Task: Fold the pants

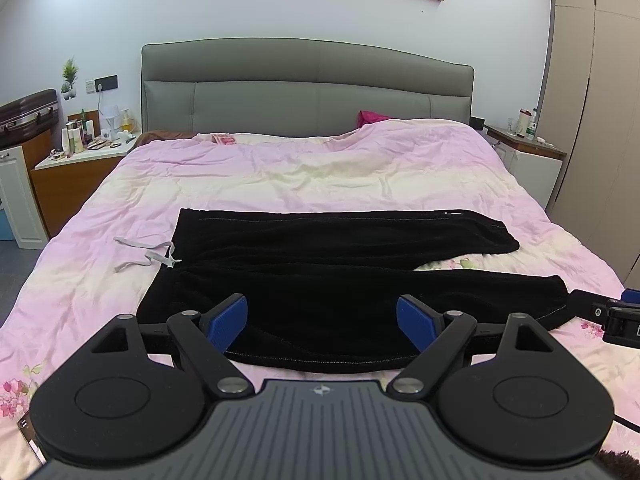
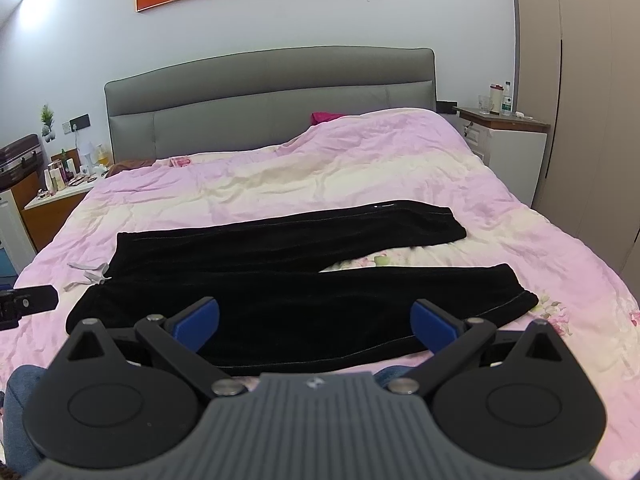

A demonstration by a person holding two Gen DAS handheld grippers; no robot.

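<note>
both grippers, left (image 1: 322,322) and right (image 2: 315,322), spread wide; pants (image 1: 320,280) near hem hidden behind them.

Left black gripper with blue-padded fingers (image 1: 322,322): spread wide, holding nothing, level. Right black gripper with blue-padded fingers (image 2: 316,326): likewise spread wide, holding nothing, alongside.

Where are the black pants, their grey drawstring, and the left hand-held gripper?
black pants (image 1: 320,280), left wrist view, middle of the cloth where the legs meet.
grey drawstring (image 1: 148,254), left wrist view, loose cord beside the waistband.
left hand-held gripper (image 1: 322,322), left wrist view, midway between its blue fingertips.
</note>
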